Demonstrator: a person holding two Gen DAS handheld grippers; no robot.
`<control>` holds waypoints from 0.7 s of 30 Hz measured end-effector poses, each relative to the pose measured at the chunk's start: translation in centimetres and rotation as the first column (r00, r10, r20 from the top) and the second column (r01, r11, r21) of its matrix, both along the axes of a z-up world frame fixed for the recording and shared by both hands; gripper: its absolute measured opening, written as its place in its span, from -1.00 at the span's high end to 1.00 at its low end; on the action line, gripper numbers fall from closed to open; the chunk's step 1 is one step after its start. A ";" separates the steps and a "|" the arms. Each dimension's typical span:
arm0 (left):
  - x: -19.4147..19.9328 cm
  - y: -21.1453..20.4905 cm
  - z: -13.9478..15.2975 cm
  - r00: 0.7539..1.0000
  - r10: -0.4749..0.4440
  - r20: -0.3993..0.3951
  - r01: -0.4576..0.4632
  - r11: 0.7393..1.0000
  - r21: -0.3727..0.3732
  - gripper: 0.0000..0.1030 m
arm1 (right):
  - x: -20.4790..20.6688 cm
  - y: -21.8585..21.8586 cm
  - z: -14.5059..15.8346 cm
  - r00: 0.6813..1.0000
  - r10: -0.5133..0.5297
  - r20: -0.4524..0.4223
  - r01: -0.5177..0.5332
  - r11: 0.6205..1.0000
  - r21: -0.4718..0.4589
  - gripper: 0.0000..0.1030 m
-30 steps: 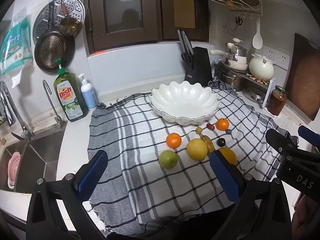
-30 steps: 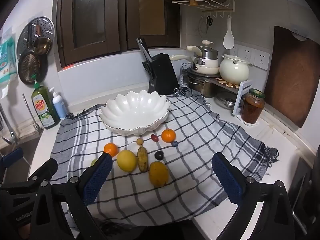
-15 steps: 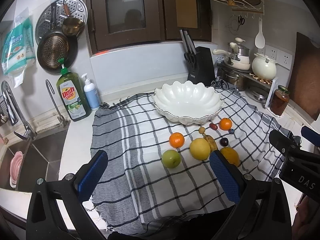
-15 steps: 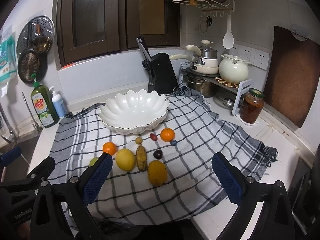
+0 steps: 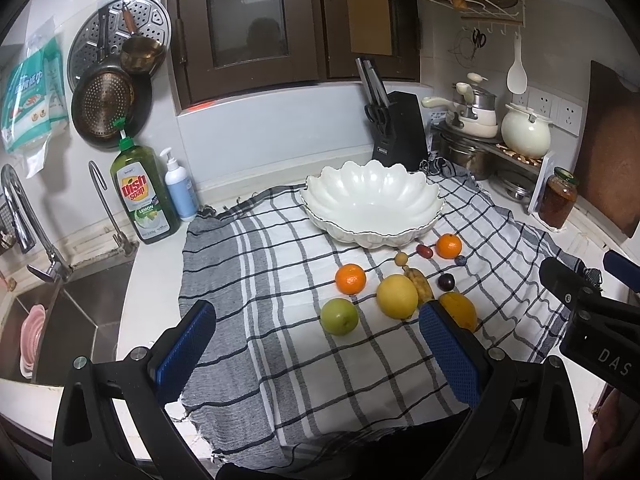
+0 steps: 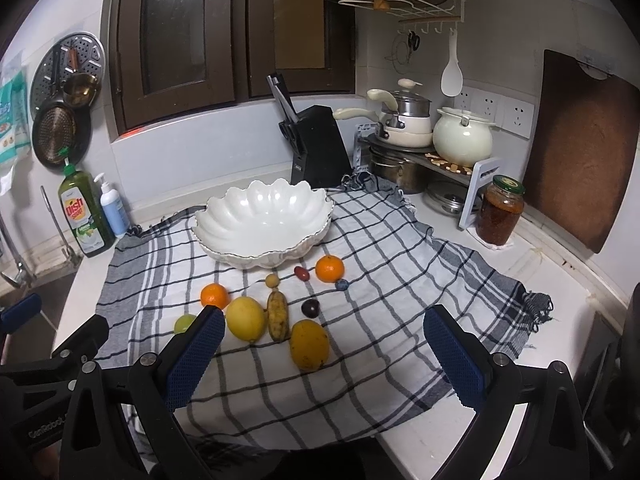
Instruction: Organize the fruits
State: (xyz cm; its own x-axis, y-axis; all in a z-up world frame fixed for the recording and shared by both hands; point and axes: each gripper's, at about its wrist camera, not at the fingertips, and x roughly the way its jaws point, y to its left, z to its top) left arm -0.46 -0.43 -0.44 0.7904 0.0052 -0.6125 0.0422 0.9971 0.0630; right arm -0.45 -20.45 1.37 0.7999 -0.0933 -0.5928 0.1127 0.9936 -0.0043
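Left wrist view
Left tongs: spread wide, nothing between the blue pads, held above the near edge of the checked cloth.
Bowl: white, scalloped, empty, at the far side of the cloth on the worktop.
Fruit: green apple, orange, lemon, banana and mango lay close together before the bowl; a second orange sat nearer the bowl's rim, with a dark plum between it and the mango.
Right tongs: seen at the right edge; how far apart they stood could not be told here.

Right wrist view
Right tongs: wide apart, holding nothing, above the cloth's near part.
Fruit: mango lay between the pads, lemon just beside the left pad, apple partly hidden behind it.
Jar: stood off the cloth, at the right.
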 end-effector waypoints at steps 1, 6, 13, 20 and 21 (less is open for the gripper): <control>0.0 0.0 0.0 1.000 0.000 -0.001 0.000 1.000 0.001 -1.00 | 0.0 0.0 0.0 1.000 0.001 0.000 -0.001 1.000 0.001 -0.96; 0.0 -0.1 -0.1 1.000 0.000 -0.002 0.000 1.000 0.001 -1.00 | 0.1 0.0 -0.1 1.000 0.002 -0.002 -0.002 1.000 0.002 -0.96; 0.0 -0.1 -0.1 1.000 -0.001 -0.001 0.001 1.000 0.002 -1.00 | 0.1 -0.1 -0.1 1.000 0.002 -0.005 -0.002 1.000 0.002 -0.96; -0.2 -0.3 -0.4 1.000 -0.002 -0.004 0.002 1.000 0.004 -1.00 | 0.2 -0.3 -0.3 1.000 0.002 -0.007 -0.002 1.000 0.006 -0.96; -0.1 -0.3 -0.3 1.000 -0.002 -0.004 0.002 1.000 0.003 -1.00 | 0.2 -0.3 -0.3 1.000 0.003 -0.009 -0.003 1.000 0.007 -0.96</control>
State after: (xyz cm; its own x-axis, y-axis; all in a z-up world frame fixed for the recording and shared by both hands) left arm -0.59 -0.70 -0.74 0.7881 0.0057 -0.6155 0.0443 0.9968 0.0660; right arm -0.21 -20.76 1.02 0.7951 -0.0868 -0.6003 0.1099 0.9939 0.0017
